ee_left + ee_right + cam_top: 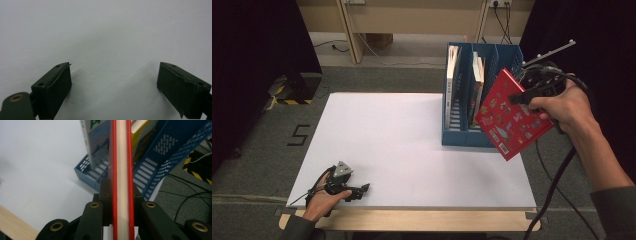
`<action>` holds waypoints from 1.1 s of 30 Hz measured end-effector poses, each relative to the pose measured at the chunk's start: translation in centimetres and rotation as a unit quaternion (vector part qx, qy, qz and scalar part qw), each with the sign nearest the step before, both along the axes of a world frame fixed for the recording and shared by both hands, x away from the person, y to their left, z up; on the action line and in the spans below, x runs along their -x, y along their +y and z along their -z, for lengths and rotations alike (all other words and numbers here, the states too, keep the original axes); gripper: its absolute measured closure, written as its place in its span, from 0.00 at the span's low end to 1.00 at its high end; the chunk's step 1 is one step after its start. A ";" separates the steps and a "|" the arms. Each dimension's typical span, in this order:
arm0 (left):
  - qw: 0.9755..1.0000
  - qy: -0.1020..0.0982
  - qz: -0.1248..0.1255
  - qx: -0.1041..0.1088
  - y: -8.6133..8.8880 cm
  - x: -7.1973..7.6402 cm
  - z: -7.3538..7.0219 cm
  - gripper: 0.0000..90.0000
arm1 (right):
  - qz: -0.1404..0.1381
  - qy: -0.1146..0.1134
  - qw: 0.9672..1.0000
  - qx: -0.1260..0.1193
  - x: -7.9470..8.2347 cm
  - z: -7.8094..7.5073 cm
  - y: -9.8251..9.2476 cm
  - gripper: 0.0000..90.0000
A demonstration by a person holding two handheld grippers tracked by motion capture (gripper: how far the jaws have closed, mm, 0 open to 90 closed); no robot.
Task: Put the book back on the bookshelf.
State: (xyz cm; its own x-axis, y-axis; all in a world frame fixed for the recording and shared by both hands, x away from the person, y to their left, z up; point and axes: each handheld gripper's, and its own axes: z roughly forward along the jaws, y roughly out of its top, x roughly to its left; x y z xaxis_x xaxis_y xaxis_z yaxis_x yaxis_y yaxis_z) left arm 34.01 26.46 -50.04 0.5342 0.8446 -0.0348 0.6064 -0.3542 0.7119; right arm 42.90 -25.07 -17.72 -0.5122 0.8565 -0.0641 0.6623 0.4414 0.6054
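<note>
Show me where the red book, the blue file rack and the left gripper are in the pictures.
red book (508, 118): high view, middle of its patterned front cover.
blue file rack (512, 59): high view, its perforated right wall.
left gripper (113, 87): left gripper view, midway between its two black jaws, which stand apart.

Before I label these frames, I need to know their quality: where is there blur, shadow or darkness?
High view: dark curtains at both sides, white tabletop evenly lit, red illustrated book fairly sharp. Left gripper view: the black fingers are soft-edged and cast faint shadows on the white surface. Right gripper view: the book's red-edged pages are close and slightly blurred, and the blue plastic file rack behind is softer.
</note>
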 end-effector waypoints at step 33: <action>1.000 -0.002 0.001 0.000 0.0 0.0 0.0 0.13 | 0.136 -0.025 0.990 -0.015 -8.4 -1.1 -3.1 0.88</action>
State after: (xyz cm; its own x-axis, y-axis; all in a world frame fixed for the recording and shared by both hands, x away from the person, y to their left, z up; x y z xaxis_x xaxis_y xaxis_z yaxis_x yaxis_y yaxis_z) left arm 34.00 26.46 -50.07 0.5354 0.8439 -0.0338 0.6035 -0.3543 0.7143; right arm 51.26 -28.15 -16.63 -0.2589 0.9642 -0.0564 0.7226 0.2321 0.6512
